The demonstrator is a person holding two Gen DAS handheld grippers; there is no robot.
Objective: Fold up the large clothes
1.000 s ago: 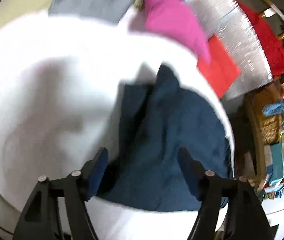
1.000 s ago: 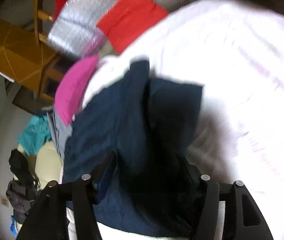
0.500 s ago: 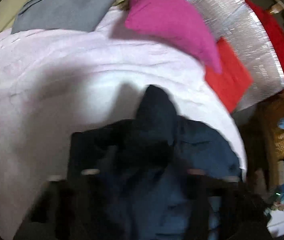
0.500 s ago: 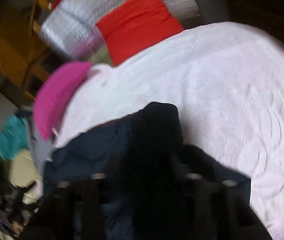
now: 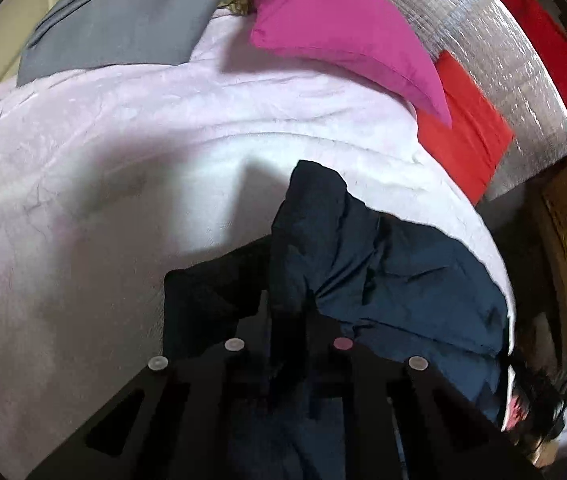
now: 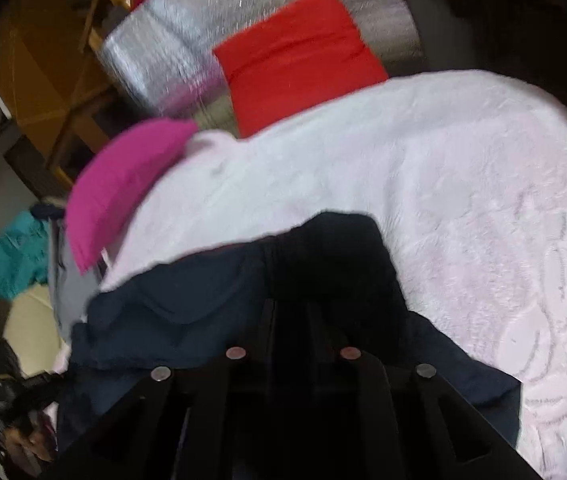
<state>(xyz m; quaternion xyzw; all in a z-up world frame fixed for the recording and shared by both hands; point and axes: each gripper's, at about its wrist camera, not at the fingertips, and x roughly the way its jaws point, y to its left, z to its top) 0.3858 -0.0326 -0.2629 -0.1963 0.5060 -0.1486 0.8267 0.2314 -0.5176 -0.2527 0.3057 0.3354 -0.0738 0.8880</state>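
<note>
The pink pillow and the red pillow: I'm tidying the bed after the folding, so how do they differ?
The pink pillow is magenta and plump; the red pillow is bright red and flatter. The pink pillow lies over the pale blanket, its corner overlapping the red pillow; the red pillow lies partly on the silver sheet beyond the blanket's edge. Both are plain, single-colour and clear of the navy garment.

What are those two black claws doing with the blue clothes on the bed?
A person is folding a dark blue garment on a pale pink blanket, with a claw in each hand. The left claw is closing on a bunch of the cloth. The right claw is shut on another part. A pink pillow and a red cushion lie beyond.
</note>
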